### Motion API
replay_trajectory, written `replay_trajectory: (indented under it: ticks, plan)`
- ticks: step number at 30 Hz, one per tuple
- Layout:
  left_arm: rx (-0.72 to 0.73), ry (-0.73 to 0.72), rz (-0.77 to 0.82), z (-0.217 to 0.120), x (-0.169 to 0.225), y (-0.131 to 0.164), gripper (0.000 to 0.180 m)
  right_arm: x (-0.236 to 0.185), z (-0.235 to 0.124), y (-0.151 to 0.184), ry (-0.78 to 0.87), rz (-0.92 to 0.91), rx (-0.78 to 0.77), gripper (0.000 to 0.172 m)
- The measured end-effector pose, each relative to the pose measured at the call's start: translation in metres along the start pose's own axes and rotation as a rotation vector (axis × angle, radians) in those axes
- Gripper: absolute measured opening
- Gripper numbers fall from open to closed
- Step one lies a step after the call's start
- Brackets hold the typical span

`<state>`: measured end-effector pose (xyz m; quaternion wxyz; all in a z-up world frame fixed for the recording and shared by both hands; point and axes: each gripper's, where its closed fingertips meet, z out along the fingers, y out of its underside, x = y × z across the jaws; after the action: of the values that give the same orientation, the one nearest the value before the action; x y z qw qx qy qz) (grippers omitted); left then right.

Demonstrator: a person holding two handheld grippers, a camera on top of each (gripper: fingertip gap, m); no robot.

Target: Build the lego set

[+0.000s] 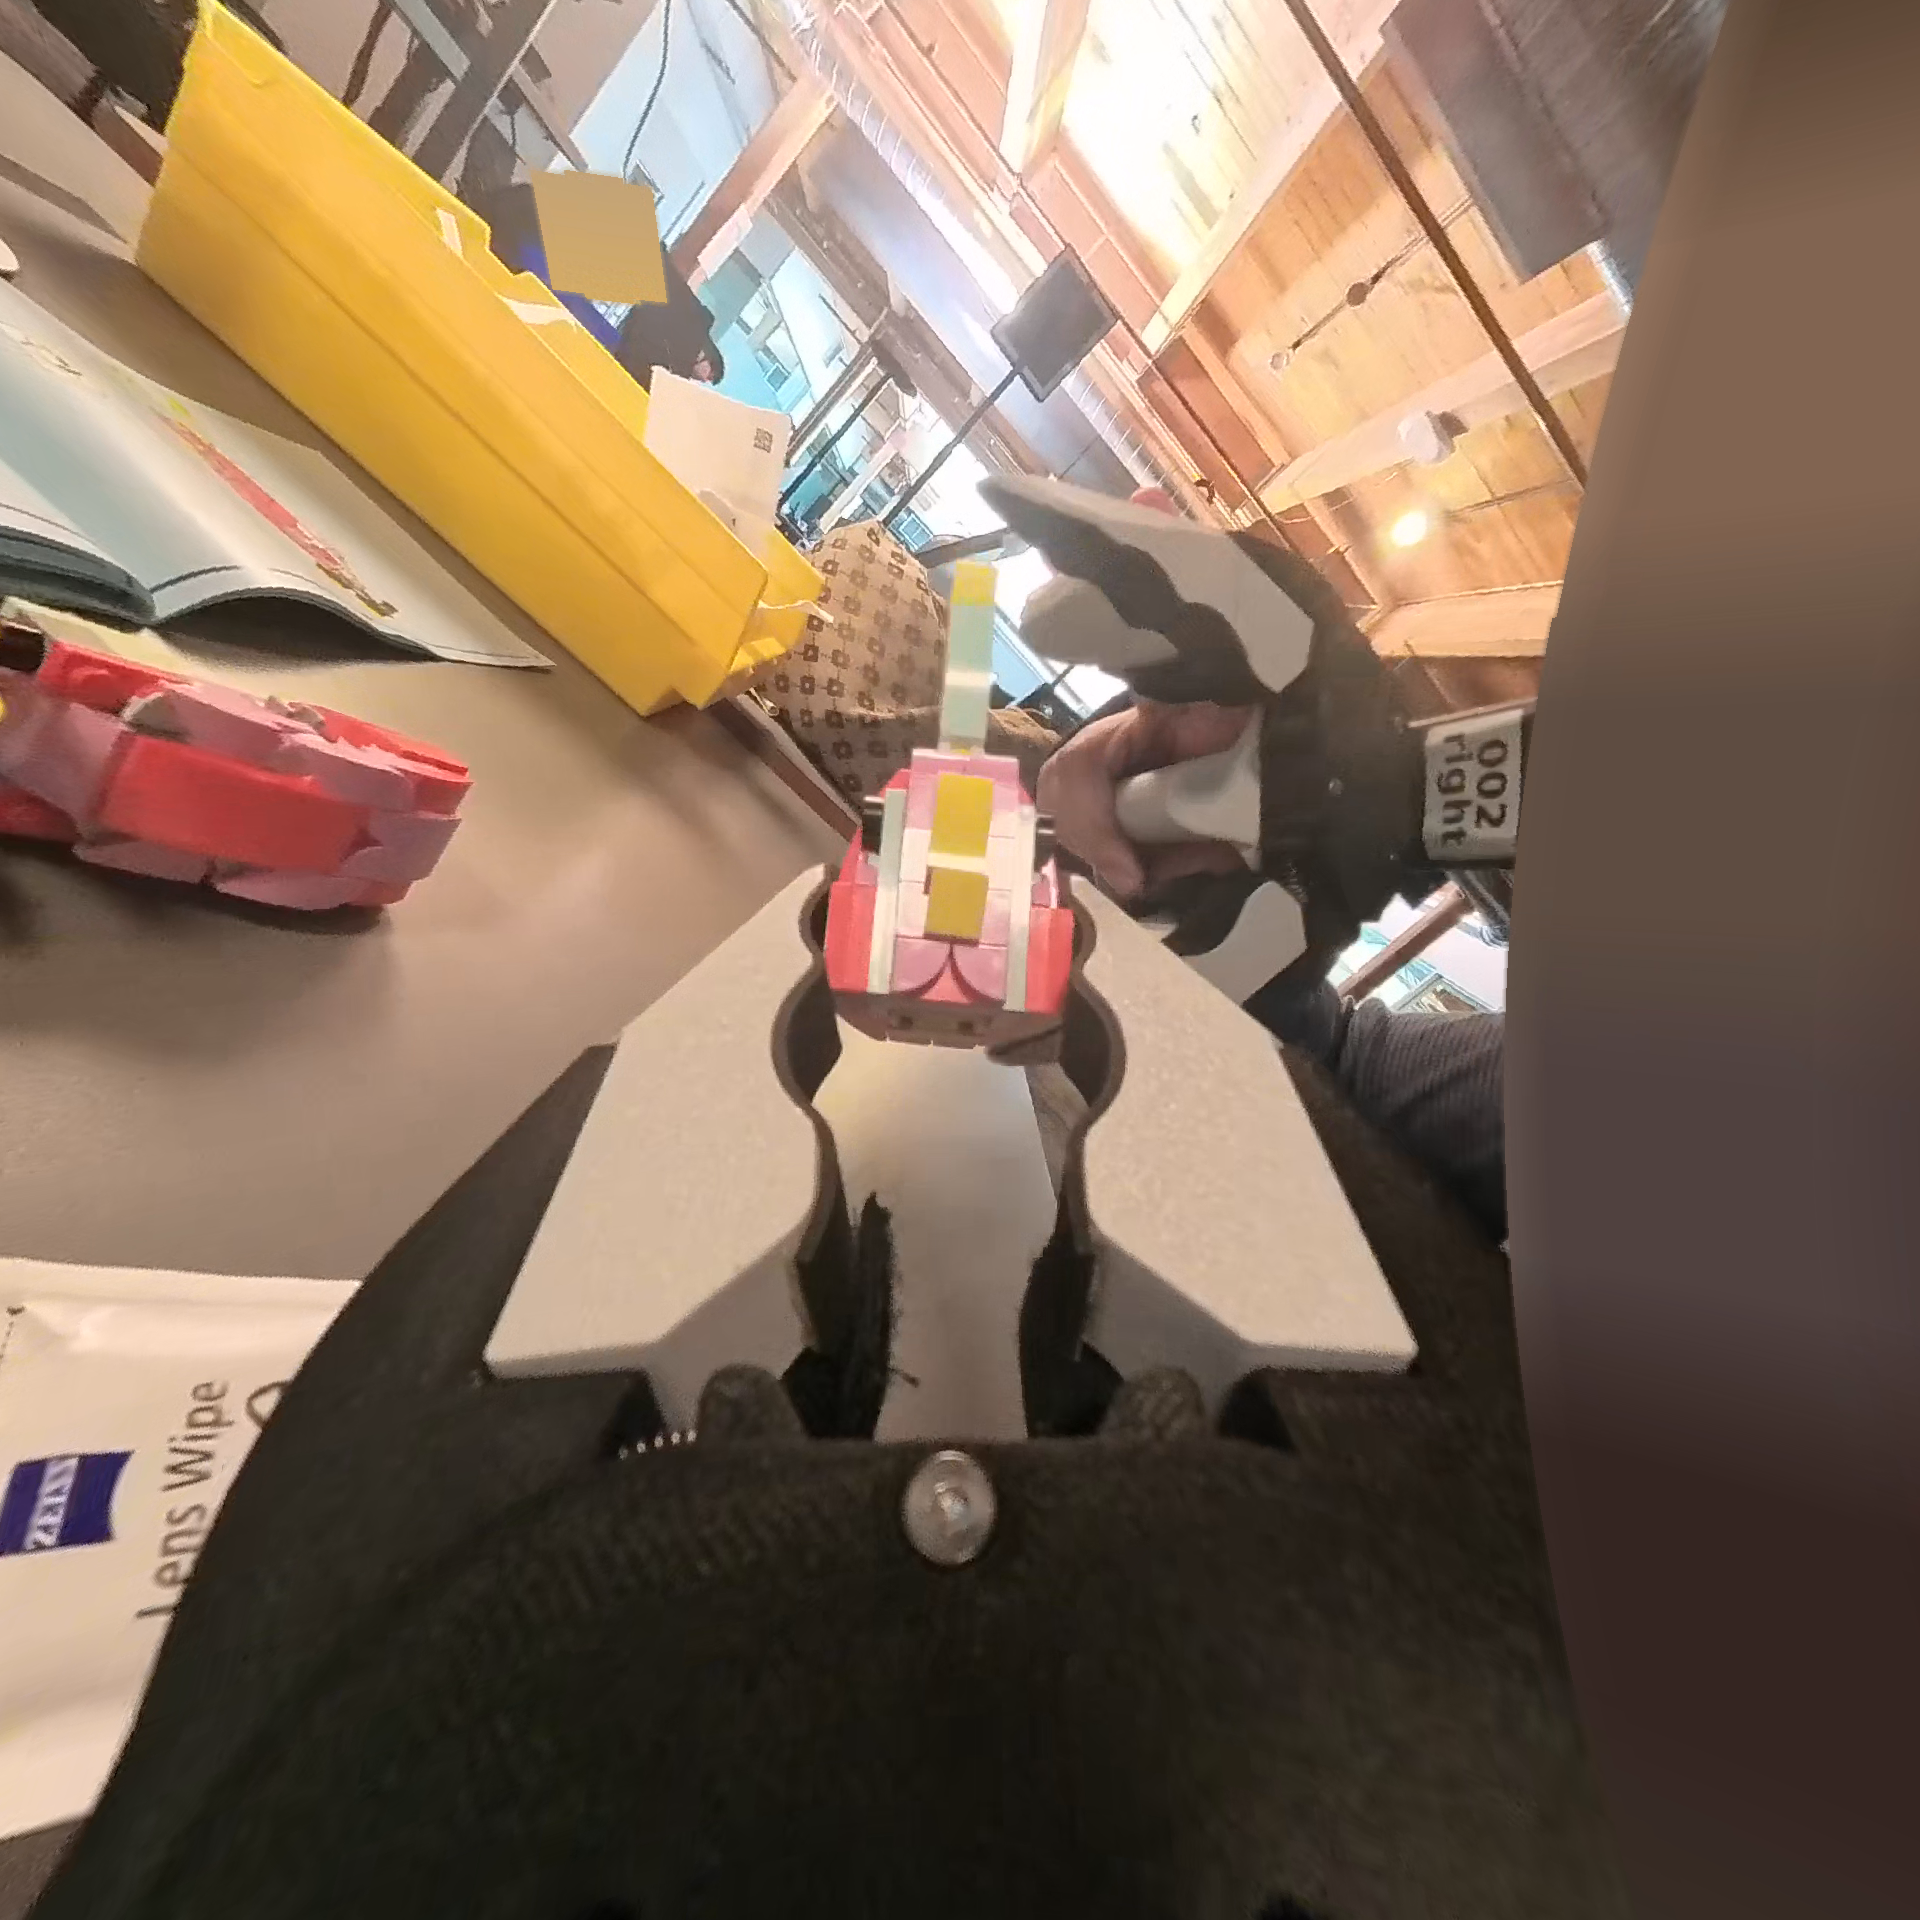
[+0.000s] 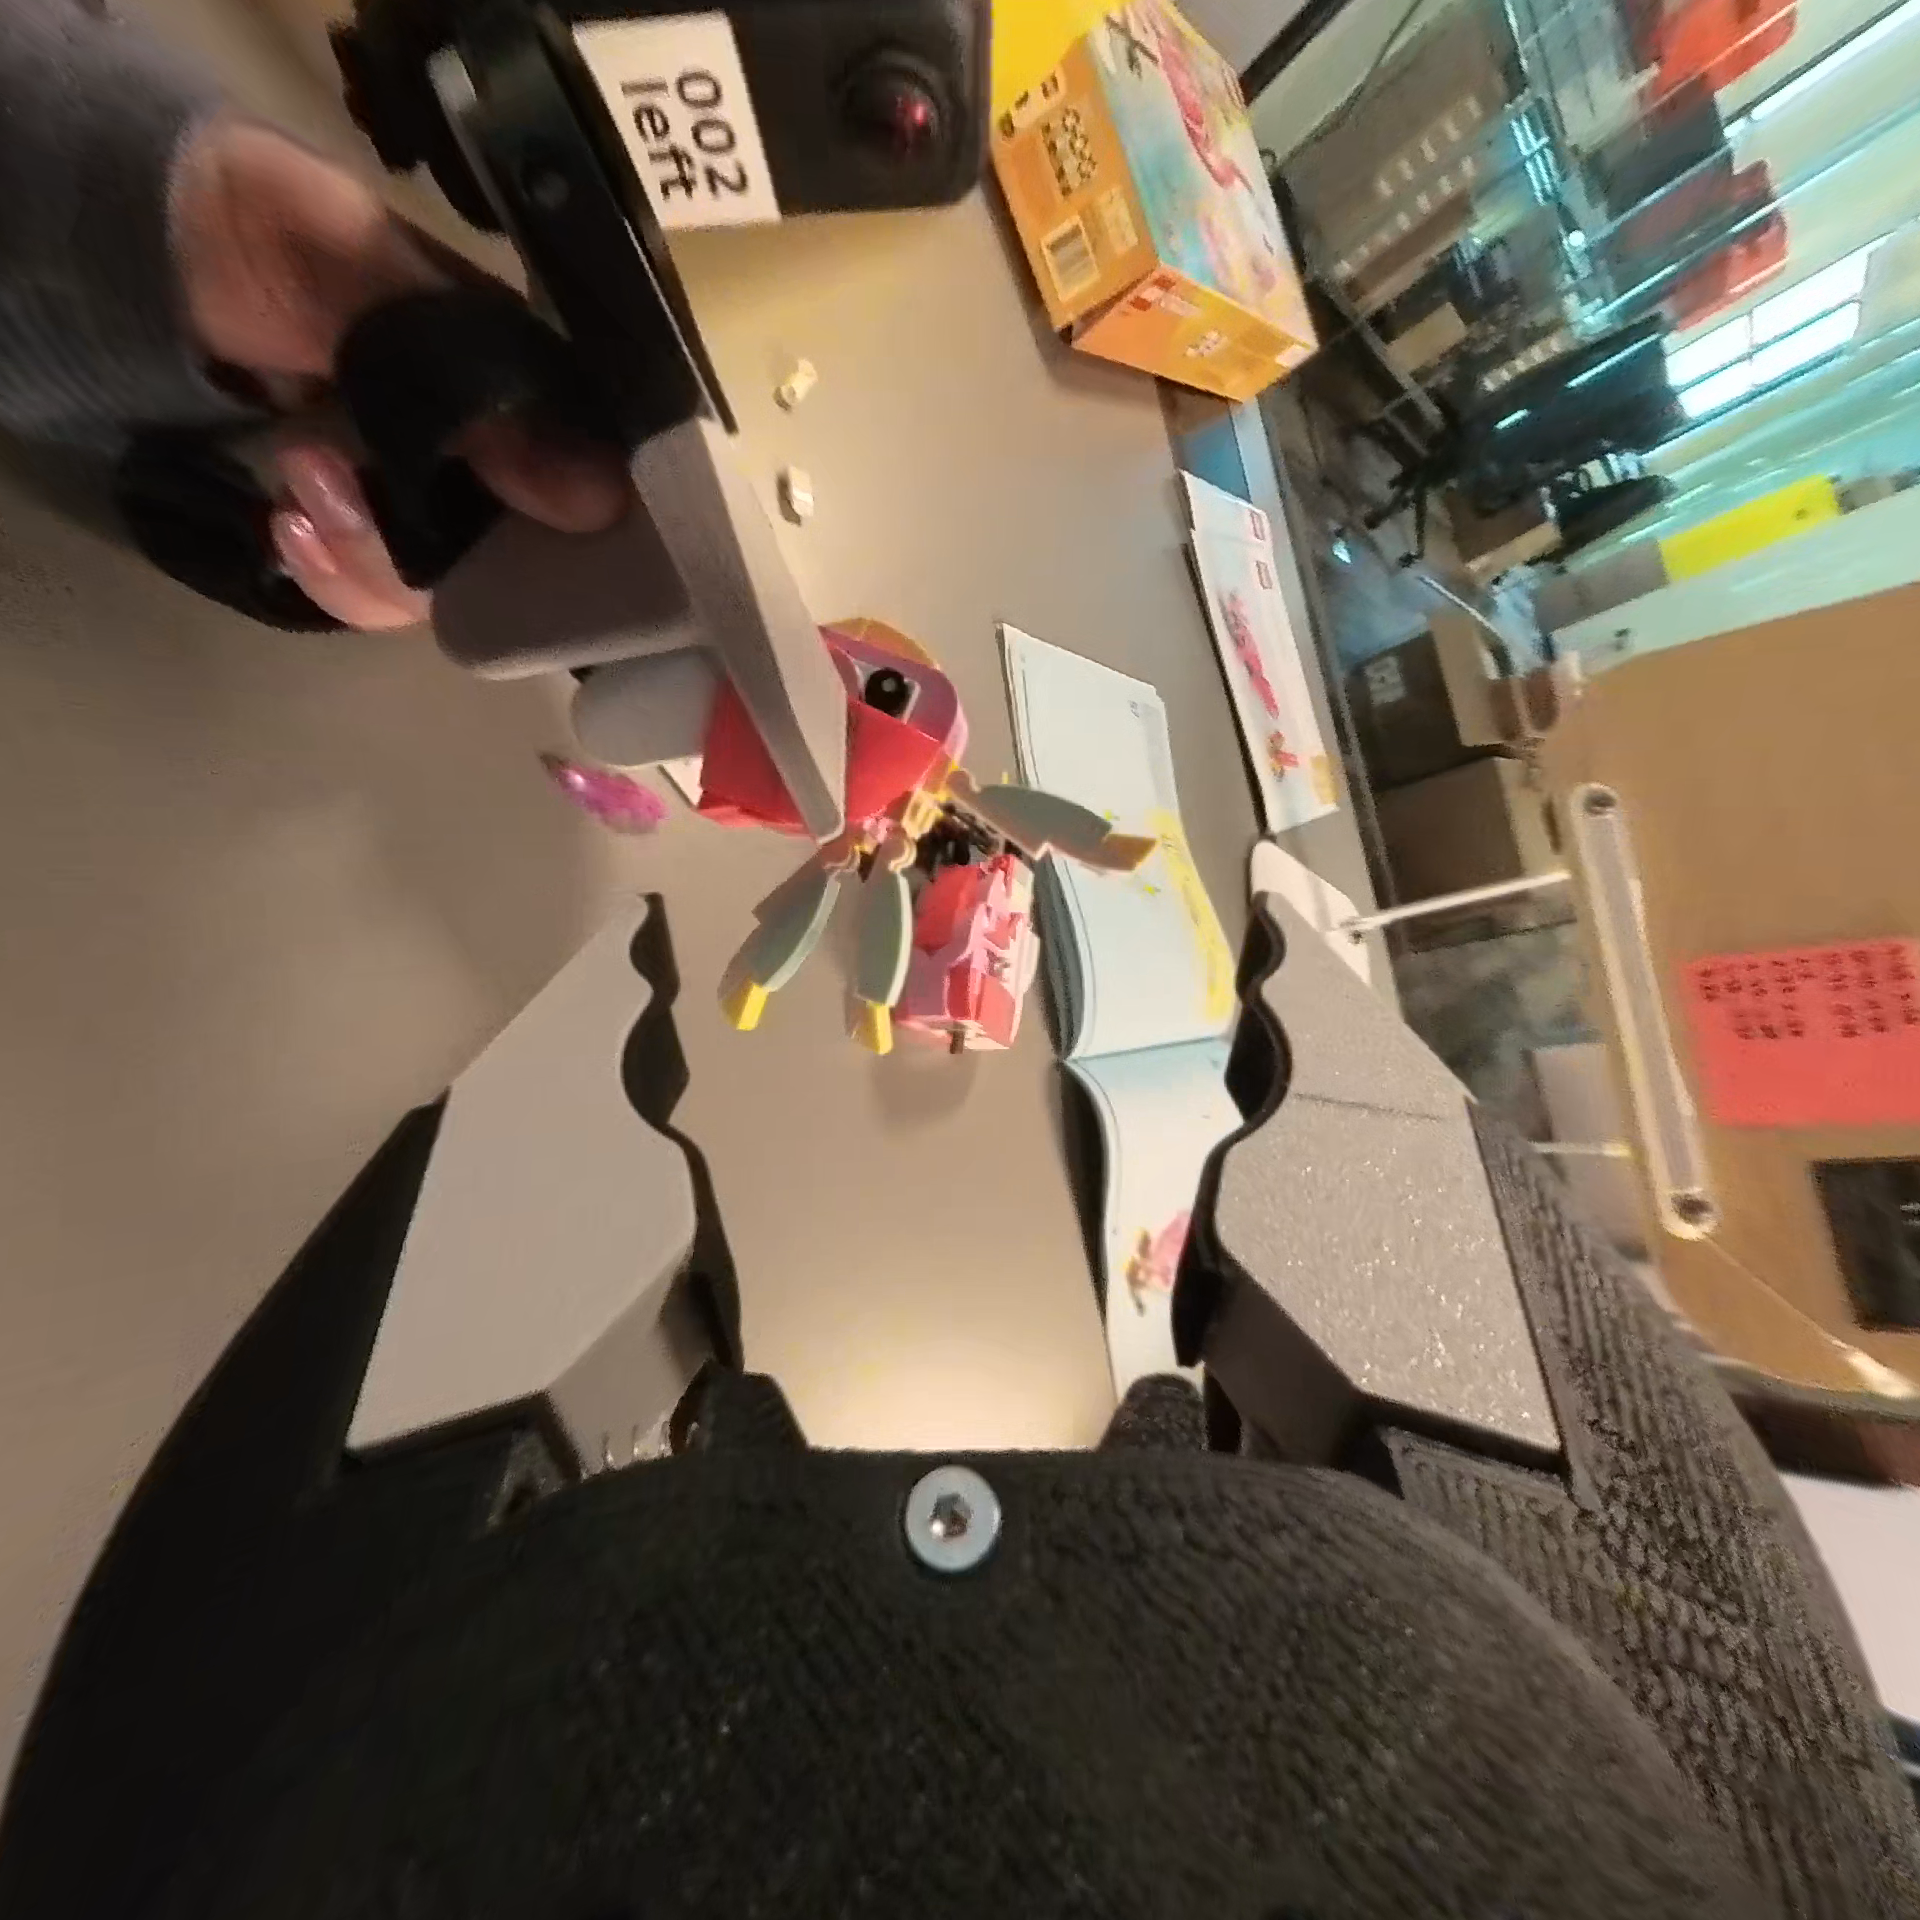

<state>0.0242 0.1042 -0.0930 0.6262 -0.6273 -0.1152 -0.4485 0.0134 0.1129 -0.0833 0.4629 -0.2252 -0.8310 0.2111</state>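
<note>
Nearest, in the left wrist view: left tool point(image 1: 945, 888) narrowed onto one red and pink brick model point(image 1: 951, 935). Grips it with both pads against its sides, above the counter point(image 1: 520, 935). Shows yellow tiles along the model's top and a pale green strip standing up at twelve o'clock.

In the right wrist view: right tool point(image 2: 956, 883) spread wide, nothing between its fingers. Points at the same model from close by without touching it. Counts three grey fins with yellow tips point(image 2: 790, 935) fanning out from the model at about one, six and seven o'clock, plus one dark eye on its side.

On the counter, just behind the fins: one second red and pink brick piece point(image 2: 971, 966), lying loose and apart from the held model. At nine o'clock from the model: one small see-through pink piece point(image 2: 613, 800). Toward twelve o'clock: two tiny pale pieces point(image 2: 798, 379), also loose.

At the near left edge of the left wrist view: one white wipe packet point(image 1: 104, 1455).

Farther off: one open booklet point(image 2: 1122, 831) at three o'clock from the model, and one closed booklet point(image 2: 1257, 665) beyond it. At eleven o'clock in the left wrist view: one long yellow box point(image 1: 416, 343). Past the counter's edge: one brown patterned bag point(image 1: 862, 644).
</note>
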Motion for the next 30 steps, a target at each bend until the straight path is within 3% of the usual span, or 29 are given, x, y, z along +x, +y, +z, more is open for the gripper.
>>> replay_trajectory:
  ticks: [10, 16, 24, 30]
  plan:
    - [-0.012, 0.0, -0.004, 0.001, 0.0, 0.002, 0.038, 0.018, 0.001, 0.016, 0.147, -0.103, -0.125, 0.103]
    - [-0.014, -0.007, 0.002, 0.001, -0.001, 0.002, 0.038, 0.001, -0.002, 0.015, 0.013, -0.069, -0.089, 0.099]
    - [-0.02, -0.01, 0.006, 0.002, -0.001, 0.003, 0.038, 0.028, -0.013, 0.006, 0.064, 0.078, -0.013, 0.09]
    - [-0.029, -0.012, 0.008, 0.002, -0.001, 0.005, 0.038, 0.023, -0.005, 0.011, 0.055, 0.014, -0.075, 0.092]
